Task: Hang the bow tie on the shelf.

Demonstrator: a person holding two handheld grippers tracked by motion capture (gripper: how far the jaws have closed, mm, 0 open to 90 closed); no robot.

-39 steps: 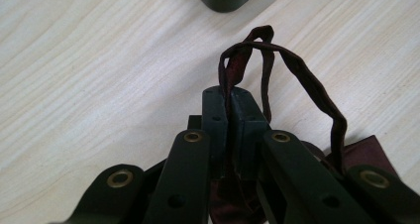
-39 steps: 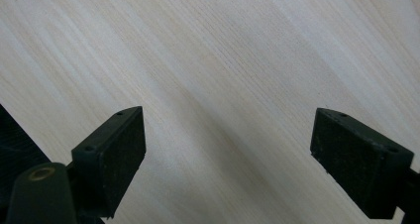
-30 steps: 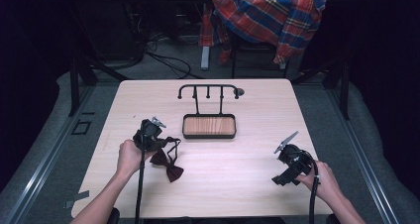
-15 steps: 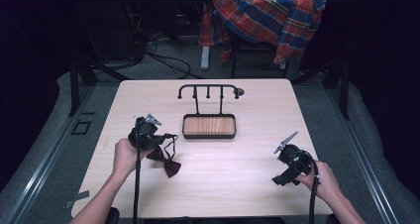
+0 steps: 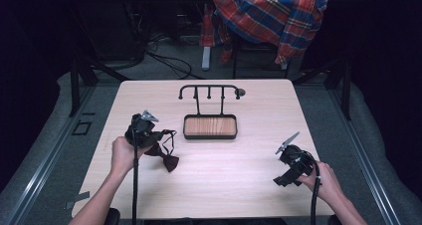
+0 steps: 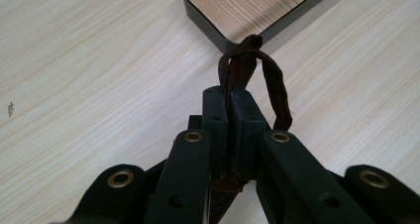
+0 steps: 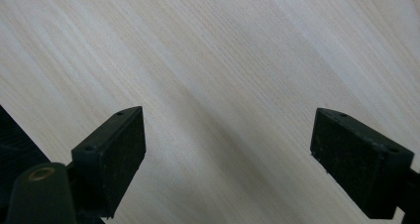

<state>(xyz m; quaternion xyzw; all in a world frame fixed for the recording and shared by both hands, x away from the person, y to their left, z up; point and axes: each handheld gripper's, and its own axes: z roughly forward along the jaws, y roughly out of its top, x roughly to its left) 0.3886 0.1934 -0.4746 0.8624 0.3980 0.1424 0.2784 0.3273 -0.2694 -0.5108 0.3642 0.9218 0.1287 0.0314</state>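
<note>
The left gripper point(image 5: 149, 132) sits in the left middle of the high view, held by the person's left hand point(image 5: 124, 154). Its jaws are squeezed tight on the strap point(image 6: 257, 68) of a dark red bow tie point(image 5: 166, 158). In the left gripper view the two black jaws rise from the bottom and meet in the middle of the frame. The strap is pinched right between them. From there a loop of strap goes up and over to the right side of the jaws. The top of the loop lies by the corner of the tray point(image 6: 208, 28) at the upper middle of that frame; whether it touches the tray cannot be told.

In the high view the bow part of the tie rests on the table point(image 5: 239, 185), just below and to the right of the left gripper. The strap runs from the bow up to the jaws. The tray with its wooden floor stands in the middle of the frame, just to the right of the tie. A black rack point(image 5: 209, 90) with little hooks rises behind the tray.

The right gripper point(image 5: 286, 158) is in the lower right of the high view, well apart from the bow tie. In the right gripper view its jaws stand wide apart, one at the lower left and one at the lower right. Between them is bare wood.

A checked shirt point(image 5: 268, 16) hangs at the top of the high view.
</note>
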